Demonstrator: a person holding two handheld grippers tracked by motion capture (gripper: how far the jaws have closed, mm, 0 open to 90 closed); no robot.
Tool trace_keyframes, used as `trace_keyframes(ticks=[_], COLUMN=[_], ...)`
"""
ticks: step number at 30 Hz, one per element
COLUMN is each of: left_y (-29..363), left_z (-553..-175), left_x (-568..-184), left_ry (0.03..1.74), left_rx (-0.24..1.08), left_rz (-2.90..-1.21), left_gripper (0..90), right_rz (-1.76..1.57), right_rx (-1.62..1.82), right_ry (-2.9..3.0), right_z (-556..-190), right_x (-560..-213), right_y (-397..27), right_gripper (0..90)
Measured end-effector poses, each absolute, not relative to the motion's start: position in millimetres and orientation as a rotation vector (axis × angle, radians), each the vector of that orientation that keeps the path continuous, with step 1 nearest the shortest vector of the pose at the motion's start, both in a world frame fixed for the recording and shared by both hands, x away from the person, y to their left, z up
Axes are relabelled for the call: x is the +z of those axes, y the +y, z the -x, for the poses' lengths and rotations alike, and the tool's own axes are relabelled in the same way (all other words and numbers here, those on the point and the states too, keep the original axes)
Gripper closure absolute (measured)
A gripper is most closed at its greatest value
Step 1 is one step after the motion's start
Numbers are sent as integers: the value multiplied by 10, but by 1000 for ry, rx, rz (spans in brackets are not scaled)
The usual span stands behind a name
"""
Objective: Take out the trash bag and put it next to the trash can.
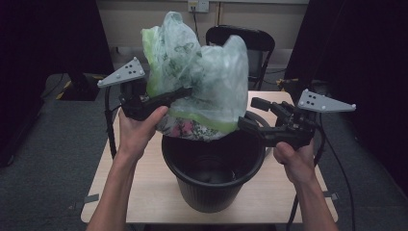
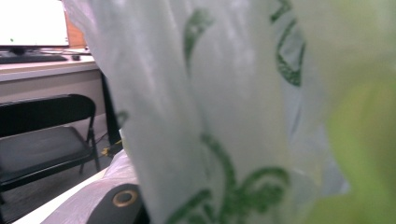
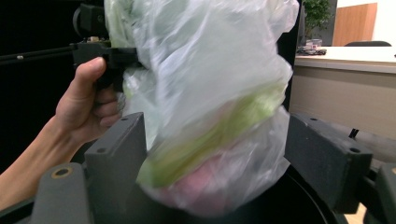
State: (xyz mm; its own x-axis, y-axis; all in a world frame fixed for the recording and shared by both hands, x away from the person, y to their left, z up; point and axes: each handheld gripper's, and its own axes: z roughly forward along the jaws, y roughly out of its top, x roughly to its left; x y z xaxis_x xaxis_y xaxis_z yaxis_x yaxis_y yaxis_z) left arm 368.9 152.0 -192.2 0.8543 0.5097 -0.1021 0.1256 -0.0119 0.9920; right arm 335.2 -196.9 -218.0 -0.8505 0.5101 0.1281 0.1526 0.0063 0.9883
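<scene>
A translucent plastic bag (image 1: 202,72) with green print hangs over the open black bin (image 1: 211,192); something pink and floral shows at its bottom. My left gripper (image 1: 185,91) is shut on the bag's left side and holds it up. Up close, the bag (image 2: 224,116) covers most of the left gripper view. My right gripper (image 1: 251,114) is open at the bag's lower right, just above the bin's rim. In the right gripper view the bag (image 3: 210,93) hangs between my right gripper's (image 3: 224,154) wide-apart jaws, and the hand with the left gripper (image 3: 116,60) is behind it.
The bin stands on a small light wooden table (image 1: 144,192). A black folding chair (image 1: 255,43) stands behind the table, with dark curtains on both sides. A desk with a monitor (image 2: 32,23) lies farther off, and the floor is grey carpet.
</scene>
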Motion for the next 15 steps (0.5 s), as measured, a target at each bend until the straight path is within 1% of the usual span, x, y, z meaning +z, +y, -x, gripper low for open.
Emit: trace_keyframes(ticks=[15], left_y=[1708], left_z=[-3868], left_x=[-1910], left_ry=[626], left_rx=[347], left_rz=[-1518], left_gripper=[876], right_rz=[-707], right_rx=[1889], right_ry=[2053], right_z=[-3381], right_x=[-2288], right_y=[-1957], right_gripper=[214])
